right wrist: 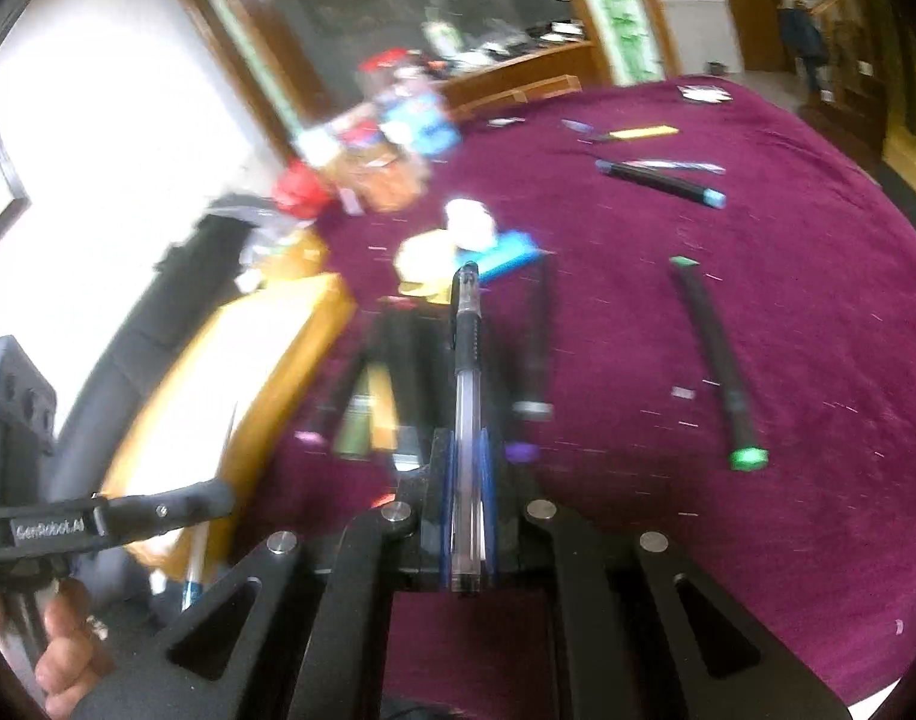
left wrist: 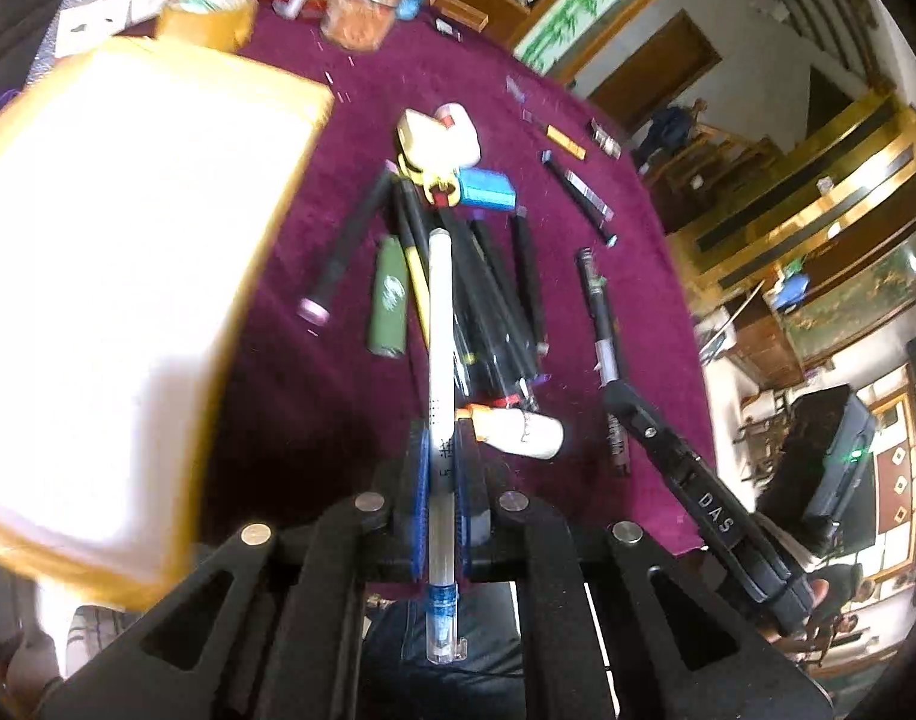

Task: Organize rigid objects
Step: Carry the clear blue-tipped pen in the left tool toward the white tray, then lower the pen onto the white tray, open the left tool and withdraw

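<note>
Left wrist view, box: the yellow-rimmed open box (left wrist: 128, 276) fills the left of the frame, blurred and washed out, so you cannot read what lies inside; judge your drop point off its rim, not its bright interior.
Tablecloth: the maroon tablecloth (left wrist: 314, 420) carries the pile, and a lone black marker with a green cap (right wrist: 718, 366) lies well apart to the right in the right wrist view.
Pile: black markers (left wrist: 499, 306), a green tube (left wrist: 387, 306) and a blue eraser (left wrist: 486, 189) lie bunched just beyond both claws; carry over them, not through them.
Left gripper (left wrist: 441, 450): its blue pads are clamped on a white pen (left wrist: 440, 324) that runs lengthwise between the fingers, blue end toward the camera. Keep the squeeze until the pen is over the box.
Right gripper (right wrist: 466, 456): its jaws are closed on a clear pen with a black grip (right wrist: 466, 372), also lengthwise, tip pointing away.
Crowding: the two tools sit near each other, each visible at the other's frame edge; bring one to the box first, so they do not knock.
Release: both pens stick out far past the fingers, so lower the far tip inside the rim before you let go.
Blur: both views smear; slow down near the box.
</note>
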`<act>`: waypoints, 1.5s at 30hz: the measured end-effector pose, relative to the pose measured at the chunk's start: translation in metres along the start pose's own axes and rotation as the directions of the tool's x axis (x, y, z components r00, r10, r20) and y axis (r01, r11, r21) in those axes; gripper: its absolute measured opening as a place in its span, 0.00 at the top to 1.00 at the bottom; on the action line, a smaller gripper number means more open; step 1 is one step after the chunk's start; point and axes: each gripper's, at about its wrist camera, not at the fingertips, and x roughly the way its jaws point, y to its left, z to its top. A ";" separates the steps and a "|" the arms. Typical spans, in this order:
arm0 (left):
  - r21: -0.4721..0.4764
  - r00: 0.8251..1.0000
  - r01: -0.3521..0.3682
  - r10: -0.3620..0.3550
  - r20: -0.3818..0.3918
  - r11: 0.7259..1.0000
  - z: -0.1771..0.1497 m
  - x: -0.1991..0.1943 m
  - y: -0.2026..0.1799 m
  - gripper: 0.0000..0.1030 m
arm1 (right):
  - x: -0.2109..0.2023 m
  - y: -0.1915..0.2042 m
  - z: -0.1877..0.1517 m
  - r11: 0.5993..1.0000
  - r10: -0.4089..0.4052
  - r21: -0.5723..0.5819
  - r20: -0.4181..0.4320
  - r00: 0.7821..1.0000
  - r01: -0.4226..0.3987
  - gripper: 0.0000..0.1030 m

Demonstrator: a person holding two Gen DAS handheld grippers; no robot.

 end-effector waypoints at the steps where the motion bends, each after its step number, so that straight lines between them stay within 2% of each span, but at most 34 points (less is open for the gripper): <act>1: -0.007 1.000 0.004 -0.004 0.022 1.000 0.003 -0.014 0.006 0.95 | 0.000 0.010 0.001 0.999 0.030 -0.015 -0.002 1.000 -0.030 0.93; 4: -0.032 0.995 -0.029 0.032 0.089 0.999 0.006 -0.042 0.020 0.95 | 0.010 0.046 0.005 0.989 0.135 -0.058 -0.048 0.990 -0.138 0.93; 8: -0.110 0.984 -0.074 0.090 0.155 0.991 0.016 -0.066 0.060 0.95 | 0.041 0.103 0.005 0.956 0.247 -0.125 -0.144 0.958 -0.265 0.93; 13: -0.198 0.974 -0.108 0.144 0.176 0.974 0.028 -0.065 0.115 0.95 | 0.088 0.165 -0.006 0.928 0.264 -0.199 -0.242 0.934 -0.314 0.92; 16: -0.205 0.979 -0.136 0.163 0.126 0.969 0.028 -0.050 0.140 0.95 | 0.117 0.195 -0.013 0.924 0.195 -0.271 -0.268 0.943 -0.268 0.92; 18: -0.213 0.984 -0.142 0.162 0.079 0.967 0.037 -0.033 0.149 0.95 | 0.137 0.210 -0.021 0.920 0.111 -0.335 -0.278 0.954 -0.205 0.92; 20: -0.211 0.982 -0.174 0.185 0.033 0.962 0.039 -0.021 0.159 0.95 | 0.152 0.217 -0.027 0.912 0.045 -0.378 -0.293 0.955 -0.158 0.92; 22: -0.199 0.980 -0.187 0.196 0.027 0.962 0.035 -0.021 0.165 0.95 | 0.164 0.220 -0.036 0.900 -0.020 -0.417 -0.325 0.946 -0.124 0.92; 24: -0.187 0.982 -0.176 0.185 0.030 0.966 0.034 -0.024 0.167 0.95 | 0.160 0.224 -0.041 0.876 -0.078 -0.477 -0.295 0.952 -0.076 0.92; 26: -0.176 0.978 -0.192 0.203 0.046 0.965 0.033 -0.026 0.167 0.95 | 0.160 0.229 -0.047 0.851 -0.106 -0.521 -0.288 0.952 -0.063 0.90; 29: -0.214 0.985 -0.144 0.161 0.063 0.966 0.028 -0.029 0.171 0.88 | 0.156 0.229 -0.046 0.853 -0.091 -0.517 -0.283 0.955 -0.072 0.88; 31: -0.247 0.985 -0.120 0.147 0.095 0.962 0.027 -0.036 0.172 0.66 | 0.144 0.222 -0.036 0.882 -0.015 -0.455 -0.286 0.958 -0.122 0.87; 32: -0.259 0.980 -0.110 0.148 0.130 0.960 0.023 -0.043 0.170 0.61 | 0.132 0.217 -0.033 0.894 0.026 -0.424 -0.272 0.962 -0.145 0.78; 33: -0.261 0.975 -0.110 0.155 0.160 0.959 0.020 -0.050 0.164 0.54 | 0.124 0.212 -0.030 0.901 0.053 -0.405 -0.256 0.965 -0.157 0.63; 35: -0.249 0.970 -0.104 0.153 0.189 0.963 0.015 -0.058 0.149 0.53 | 0.102 0.196 -0.025 0.912 0.110 -0.365 -0.222 0.969 -0.187 0.56; 40: -0.156 0.967 -0.089 0.123 0.222 0.984 0.002 -0.057 0.088 0.53 | 0.057 0.138 -0.020 0.944 0.177 -0.251 -0.159 0.971 -0.213 0.56; 45: -0.052 0.986 -0.031 0.039 0.162 0.998 -0.015 -0.028 0.015 0.53 | 0.017 0.065 -0.024 0.960 0.232 -0.130 -0.119 0.965 -0.247 0.57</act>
